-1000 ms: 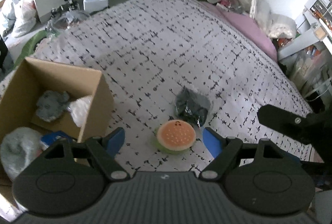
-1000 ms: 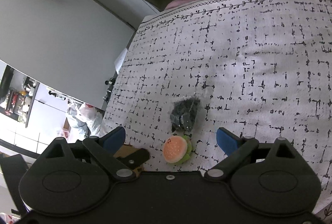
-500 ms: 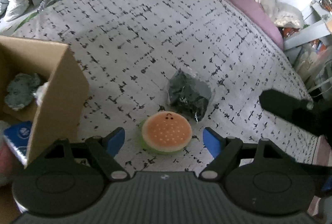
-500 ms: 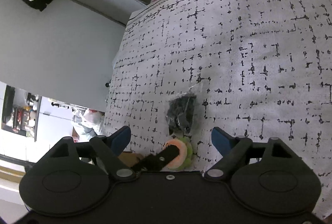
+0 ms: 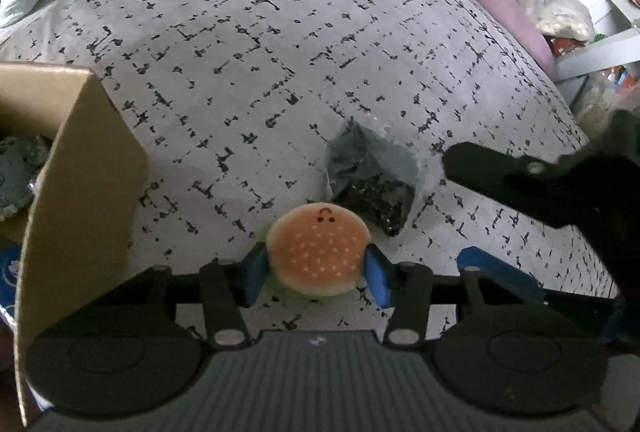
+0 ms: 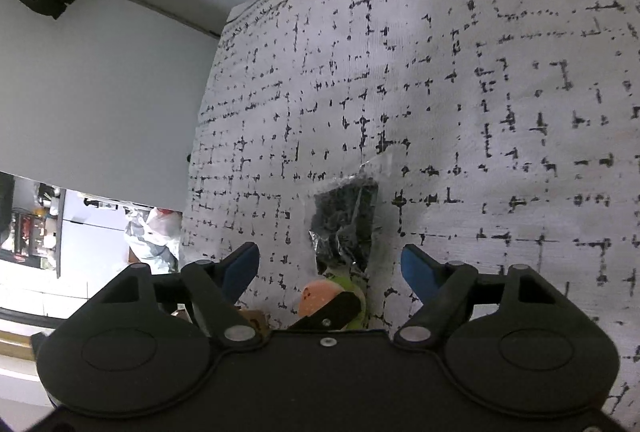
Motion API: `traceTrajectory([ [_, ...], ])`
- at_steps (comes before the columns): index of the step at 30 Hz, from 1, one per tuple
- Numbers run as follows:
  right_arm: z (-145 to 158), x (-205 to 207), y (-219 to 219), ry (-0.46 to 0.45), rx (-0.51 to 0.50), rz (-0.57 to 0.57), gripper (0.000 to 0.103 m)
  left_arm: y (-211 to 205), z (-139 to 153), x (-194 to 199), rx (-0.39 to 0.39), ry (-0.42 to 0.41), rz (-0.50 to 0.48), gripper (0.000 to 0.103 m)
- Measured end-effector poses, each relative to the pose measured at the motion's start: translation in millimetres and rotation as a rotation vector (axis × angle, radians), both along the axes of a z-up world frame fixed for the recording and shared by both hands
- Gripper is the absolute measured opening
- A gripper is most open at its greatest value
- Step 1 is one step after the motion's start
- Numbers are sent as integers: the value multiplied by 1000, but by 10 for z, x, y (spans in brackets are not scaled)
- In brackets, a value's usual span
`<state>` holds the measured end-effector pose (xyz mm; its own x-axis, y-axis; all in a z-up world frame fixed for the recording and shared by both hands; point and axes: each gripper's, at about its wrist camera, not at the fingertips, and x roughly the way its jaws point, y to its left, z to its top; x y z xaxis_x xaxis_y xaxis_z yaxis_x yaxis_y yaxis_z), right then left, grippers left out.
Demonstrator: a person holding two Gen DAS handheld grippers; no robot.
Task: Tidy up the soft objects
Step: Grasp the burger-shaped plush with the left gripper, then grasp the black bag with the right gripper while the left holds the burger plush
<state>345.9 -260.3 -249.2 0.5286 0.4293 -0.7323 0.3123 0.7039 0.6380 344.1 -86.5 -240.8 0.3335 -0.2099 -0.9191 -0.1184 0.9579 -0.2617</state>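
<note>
A soft hamburger toy [image 5: 318, 248] with an orange bun and green rim lies on the patterned bedspread [image 5: 280, 44]. My left gripper [image 5: 316, 274] is shut on it, a blue pad on each side. Just behind it lies a dark item in a clear plastic bag [image 5: 370, 178]. My right gripper [image 6: 330, 266] is open and empty above the bed, with the bag [image 6: 346, 224] between its fingers and the hamburger toy [image 6: 320, 302] just below it. The right gripper also shows at the right of the left wrist view [image 5: 560, 192].
An open cardboard box [image 5: 80, 168] stands at the left, holding a grey soft item [image 5: 18, 172]. A pink pillow [image 5: 500, 4] and clutter lie at the bed's far edge. A grey wall [image 6: 100, 92] borders the bed.
My left gripper moved forward and down over the hamburger toy and closed on it. My right gripper shifted closer to the bed above the bagged item and stayed open.
</note>
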Motion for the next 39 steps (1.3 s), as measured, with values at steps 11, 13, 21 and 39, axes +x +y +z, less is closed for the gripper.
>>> traceTrajectory([
  [11,-222,191,138,47,-21,-12,57,116,-47,68,-37,40,76,50],
  [13,-253,218,149,51,-31,-18,57,120,-44,75,-37,43,82,50],
  [21,-362,258,79,51,-25,-35,26,96,-60,93,-22,60,72,50],
  [39,167,-112,-14,-100,-37,-12,22,210,318,-151,-15,-68,116,50],
])
